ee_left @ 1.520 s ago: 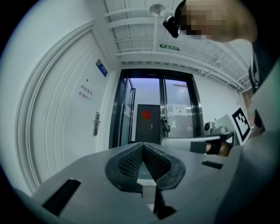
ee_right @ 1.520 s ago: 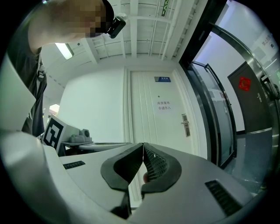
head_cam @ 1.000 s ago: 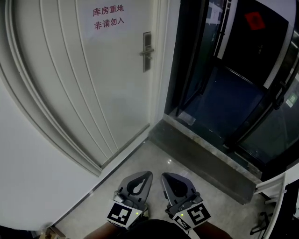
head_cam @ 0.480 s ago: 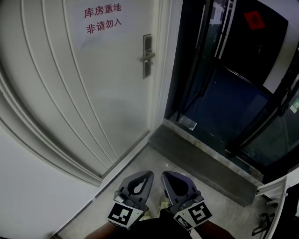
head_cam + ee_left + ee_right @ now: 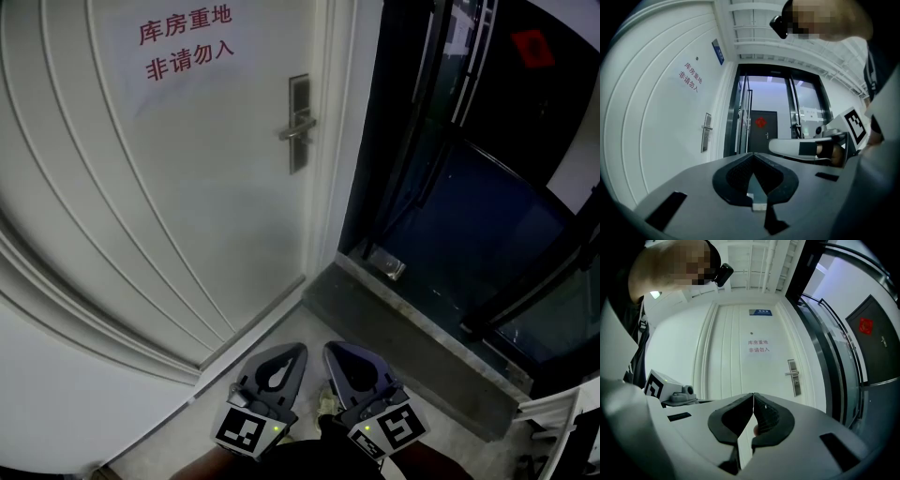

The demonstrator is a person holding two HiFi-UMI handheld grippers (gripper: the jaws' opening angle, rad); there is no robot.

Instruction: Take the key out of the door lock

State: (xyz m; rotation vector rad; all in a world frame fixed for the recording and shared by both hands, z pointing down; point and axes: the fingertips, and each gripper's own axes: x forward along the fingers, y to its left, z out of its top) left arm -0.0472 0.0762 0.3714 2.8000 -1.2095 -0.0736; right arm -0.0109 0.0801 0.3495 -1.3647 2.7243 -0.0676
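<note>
Ahead, white door (image 5: pixel 216 206), lever handle (image 5: pixel 296 131), red-lettered notice (image 5: pixel 185 42), glass doors (image 5: pixel 450 187) alongside

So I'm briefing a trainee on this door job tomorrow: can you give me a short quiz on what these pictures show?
1. True or false: the left gripper and the right gripper are both shut and empty.
2. In the head view, the handle sits near which edge of the door? A) left B) right C) bottom
3. Fill in: the print on the sign is ___.
Key: 1 true; 2 B; 3 red.
</note>
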